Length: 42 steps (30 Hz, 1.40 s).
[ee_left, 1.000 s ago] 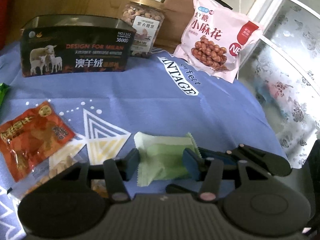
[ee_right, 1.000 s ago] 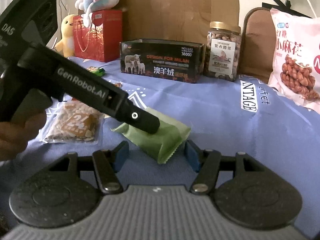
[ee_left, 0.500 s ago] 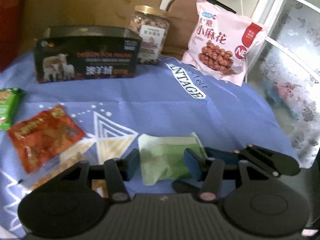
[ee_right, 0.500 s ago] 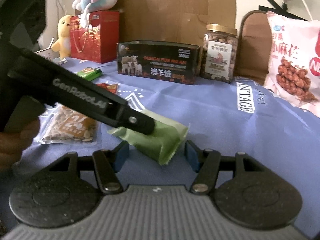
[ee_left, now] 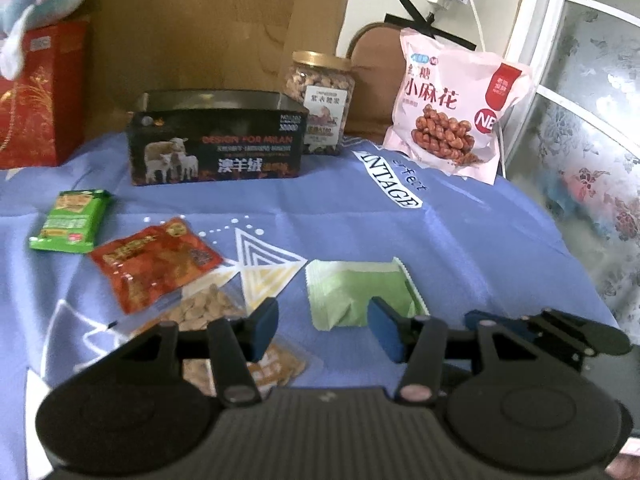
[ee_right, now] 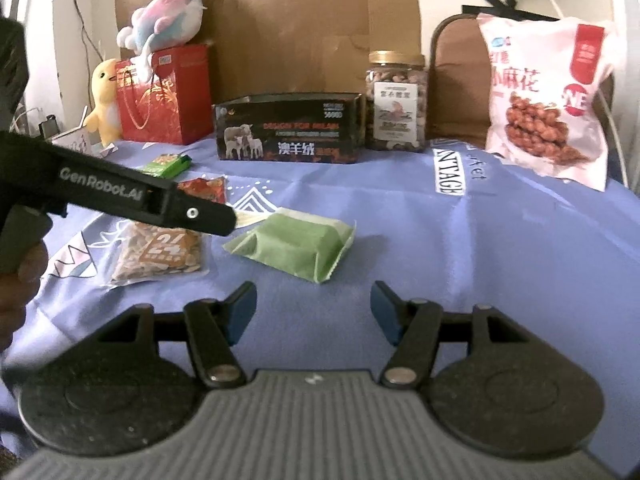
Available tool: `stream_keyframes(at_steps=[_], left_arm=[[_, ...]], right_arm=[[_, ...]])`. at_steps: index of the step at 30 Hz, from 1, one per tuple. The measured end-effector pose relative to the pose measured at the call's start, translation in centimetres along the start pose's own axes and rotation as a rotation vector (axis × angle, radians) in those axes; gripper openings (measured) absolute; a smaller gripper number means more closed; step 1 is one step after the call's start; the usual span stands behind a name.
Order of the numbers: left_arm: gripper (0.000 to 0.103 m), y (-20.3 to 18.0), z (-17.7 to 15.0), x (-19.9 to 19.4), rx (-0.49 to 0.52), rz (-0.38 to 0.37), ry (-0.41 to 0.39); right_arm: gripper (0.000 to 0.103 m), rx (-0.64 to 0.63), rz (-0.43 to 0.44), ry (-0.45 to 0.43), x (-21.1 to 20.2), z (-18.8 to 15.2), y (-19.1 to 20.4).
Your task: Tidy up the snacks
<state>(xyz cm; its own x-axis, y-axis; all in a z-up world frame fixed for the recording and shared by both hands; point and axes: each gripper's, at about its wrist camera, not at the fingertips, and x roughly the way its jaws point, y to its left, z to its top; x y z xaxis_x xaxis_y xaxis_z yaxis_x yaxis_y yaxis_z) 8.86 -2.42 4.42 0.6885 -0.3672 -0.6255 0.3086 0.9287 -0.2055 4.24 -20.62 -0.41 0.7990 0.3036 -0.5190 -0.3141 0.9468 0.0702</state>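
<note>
- We read "DESIGN FOR MILAN" on the black box (ee_left: 218, 144).
- "GenRobot.AI" marks the left gripper's arm (ee_right: 104, 188).
- The blue cloth (ee_left: 460, 240) carries "NTAGE".
- A clear nut packet (ee_right: 160, 252) shows "24".

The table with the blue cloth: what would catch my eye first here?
Probably the big pink snack bag propped at the back right, beside a gold-lidded nut jar and a black box with sheep on it. Nearer, a pale green packet lies mid-cloth, with the black left gripper reaching in beside it.
</note>
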Motion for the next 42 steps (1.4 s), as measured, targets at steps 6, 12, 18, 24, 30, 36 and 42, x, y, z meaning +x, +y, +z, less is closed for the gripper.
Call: stream_keyframes(at_steps=[6, 12, 18, 24, 30, 36, 42], left_arm=[[0.051, 0.7, -1.1, -2.3, -0.014, 0.048, -0.042], [0.052, 2.7, -2.4, -4.4, -0.066, 0.084, -0.072], [0.054, 6.1, -3.5, -6.6, -0.159, 0.126, -0.098], [0.056, 7.2, -5.3, -8.2, -0.193, 0.152, -0.103], [0.057, 7.4, -6.9, -9.8, -0.194, 0.152, -0.114], [0.059, 7.8, -8.0, -11.8, -0.203, 0.178, -0.149], [0.060, 9.2, -8.3, -12.3, -0.228, 0.210, -0.155]], right_arm=[[0.092, 0.028, -0.074, -0.039, -1.7, -0.3, 1.0], [0.103, 0.161, -0.129, 0.015, -0.8, 0.2, 1.2], [0.103, 0.148, -0.256, 0.036, -0.4, 1.5, 4.3], [0.103, 0.176, -0.298, 0.012, -1.5, 1.5, 5.7], [0.103, 0.197, -0.295, 0.018, -2.4, 0.9, 6.8], [0.103, 0.092, -0.323, 0.041, -2.8, -0.4, 10.0], [0.103, -0.010, -0.320, 0.053, -2.6, -0.9, 13.2]])
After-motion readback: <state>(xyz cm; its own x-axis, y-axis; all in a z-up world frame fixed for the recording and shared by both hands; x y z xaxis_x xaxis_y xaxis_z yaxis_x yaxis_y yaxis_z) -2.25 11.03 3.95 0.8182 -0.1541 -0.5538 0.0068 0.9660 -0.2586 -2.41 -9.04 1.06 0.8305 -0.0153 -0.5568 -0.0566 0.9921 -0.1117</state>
